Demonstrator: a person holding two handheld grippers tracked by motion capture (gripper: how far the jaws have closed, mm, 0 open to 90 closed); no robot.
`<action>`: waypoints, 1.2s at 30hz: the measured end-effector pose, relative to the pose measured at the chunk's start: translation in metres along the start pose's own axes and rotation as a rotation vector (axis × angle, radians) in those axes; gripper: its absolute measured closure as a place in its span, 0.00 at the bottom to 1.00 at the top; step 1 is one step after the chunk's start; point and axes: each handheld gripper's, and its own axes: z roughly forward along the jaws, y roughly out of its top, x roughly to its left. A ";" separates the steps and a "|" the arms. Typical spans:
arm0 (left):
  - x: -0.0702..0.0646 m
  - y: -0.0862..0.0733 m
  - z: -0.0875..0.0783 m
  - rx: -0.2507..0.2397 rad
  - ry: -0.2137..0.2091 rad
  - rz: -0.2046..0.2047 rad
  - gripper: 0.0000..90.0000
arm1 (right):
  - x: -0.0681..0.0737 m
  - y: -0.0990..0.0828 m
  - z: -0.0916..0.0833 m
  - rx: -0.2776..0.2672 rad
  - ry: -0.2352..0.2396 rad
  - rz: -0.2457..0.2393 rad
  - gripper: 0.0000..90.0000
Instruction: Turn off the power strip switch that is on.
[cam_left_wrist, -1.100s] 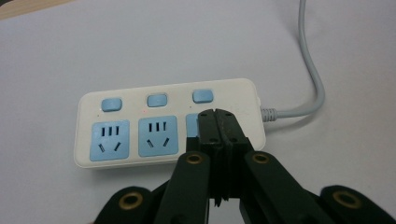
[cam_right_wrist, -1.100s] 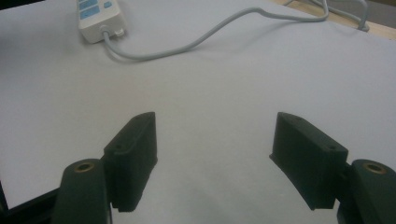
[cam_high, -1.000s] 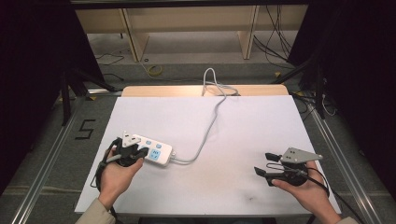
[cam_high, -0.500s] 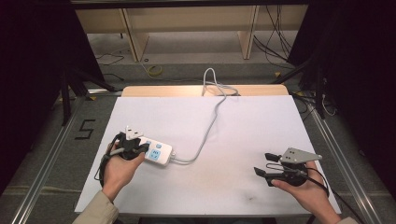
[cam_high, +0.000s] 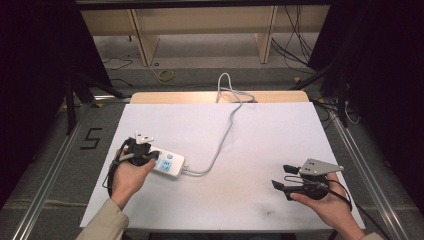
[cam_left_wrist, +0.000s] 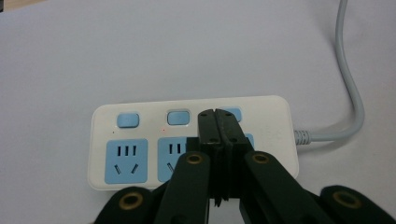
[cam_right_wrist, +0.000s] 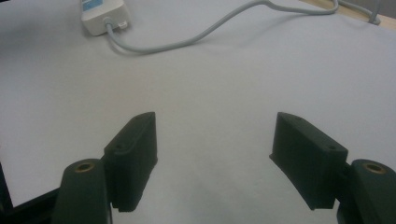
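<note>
A white power strip (cam_high: 169, 165) with blue sockets and blue buttons lies at the left of the white table; its grey cable (cam_high: 226, 131) runs to the far edge. My left gripper (cam_high: 148, 159) hangs over the strip's left end. In the left gripper view the strip (cam_left_wrist: 140, 140) lies crosswise, and the left gripper (cam_left_wrist: 218, 113) is shut with nothing between its jaws, its tips over the third blue button. My right gripper (cam_high: 281, 176) rests near the front right, open and empty. The right gripper (cam_right_wrist: 215, 128) points across bare table toward the strip's cable end (cam_right_wrist: 100, 14).
The white sheet (cam_high: 280, 130) covers the table, and a strip of wood (cam_high: 200, 96) shows along its far edge. Metal rails (cam_high: 367, 165) flank both sides. Wooden shelving (cam_high: 200, 30) and loose floor cables (cam_high: 300, 50) lie beyond the table.
My left gripper has tipped and moved slightly away from the person over the strip's left end. The right gripper and the strip have stayed put.
</note>
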 end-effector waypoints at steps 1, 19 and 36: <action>0.000 0.001 0.000 -0.001 0.000 -0.003 1.00 | 0.000 0.000 0.000 -0.002 -0.002 -0.004 0.35; 0.011 0.008 0.008 0.022 0.024 -0.015 1.00 | 0.000 0.000 0.000 -0.003 -0.001 -0.003 0.35; 0.018 0.014 0.017 0.042 0.033 -0.031 1.00 | 0.000 0.000 0.001 -0.001 0.000 -0.006 0.35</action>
